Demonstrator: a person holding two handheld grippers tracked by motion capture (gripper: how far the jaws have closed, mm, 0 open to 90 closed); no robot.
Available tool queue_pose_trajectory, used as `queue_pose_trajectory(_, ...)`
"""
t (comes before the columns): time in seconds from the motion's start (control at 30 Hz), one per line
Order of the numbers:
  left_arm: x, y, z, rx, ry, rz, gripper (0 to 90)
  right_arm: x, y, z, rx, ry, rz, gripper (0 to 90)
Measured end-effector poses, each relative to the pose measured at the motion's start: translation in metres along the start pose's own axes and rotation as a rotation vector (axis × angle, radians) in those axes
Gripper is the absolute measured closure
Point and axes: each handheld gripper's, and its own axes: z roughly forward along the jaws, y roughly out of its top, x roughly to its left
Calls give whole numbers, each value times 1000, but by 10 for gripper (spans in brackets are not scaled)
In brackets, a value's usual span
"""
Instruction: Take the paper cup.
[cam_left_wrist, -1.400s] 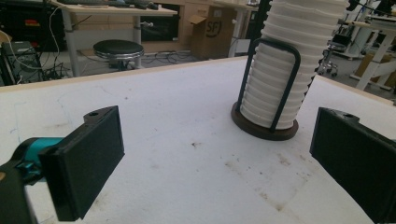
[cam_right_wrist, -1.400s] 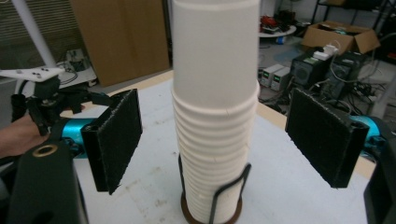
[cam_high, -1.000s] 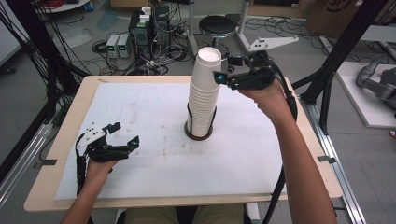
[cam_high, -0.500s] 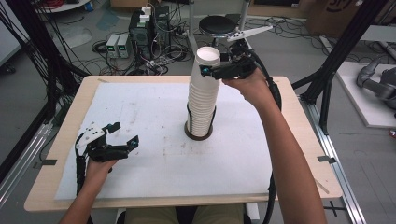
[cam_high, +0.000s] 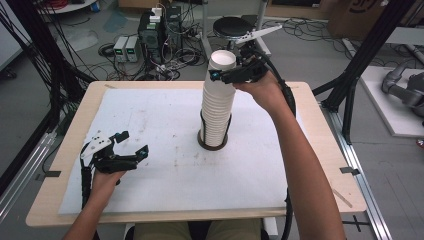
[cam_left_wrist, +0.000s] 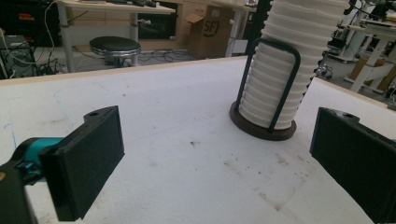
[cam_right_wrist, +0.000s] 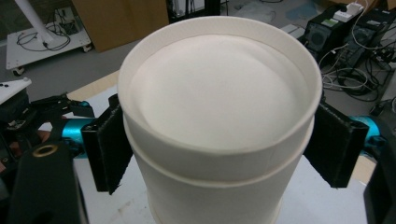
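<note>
Above, your right arm reaches forward, its hand-held gripper (cam_high: 225, 75) clamped on the top paper cup (cam_right_wrist: 219, 116) of the stack (cam_high: 216, 107) mid-bench; your left hand-held gripper (cam_high: 131, 145) rests wide open, empty.

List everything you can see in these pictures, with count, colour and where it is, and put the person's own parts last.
Cup stack: one tall stack, white, mid-table, standing in the holder.
Top cup: one, white, between the right gripper's jaws.
Holder: one, dark round base with black wire loop, under and around the stack.
Mat: one, white, stained, covering the table.
Table: one, light wood.
Stool: one, black seat, on the floor beyond the table.
Computer towers: two, black, floor at the back.
Left gripper: one, black, open, near-left over the mat.
Right gripper: one, black, at the stack's top.
Forearms: two, coming in from the bottom edge.
</note>
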Motion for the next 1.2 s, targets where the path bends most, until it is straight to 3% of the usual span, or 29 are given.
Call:
queue_pose_trajectory(0.37, 0, 0, 1, 5, -6, -3, 29, 1, 2, -2, -8, -4, -12, 210)
queue_pose_trajectory(0.63, 0, 0, 1, 2, -6, -7, 28, 2, 13, -13, -35, -12, -14, 211)
queue_pose_trajectory(0.93, 0, 0, 1, 3, -17, -8, 29, 5, 33, -41, -113, -19, -23, 210)
queue_pose_trajectory(1.07, 0, 0, 1, 5, -23, -4, 29, 7, 43, -66, -184, -28, -27, 210)
queue_pose_trajectory(1.2, 0, 0, 1, 3, -25, -9, 29, 9, 44, -85, -217, -38, -38, 210)
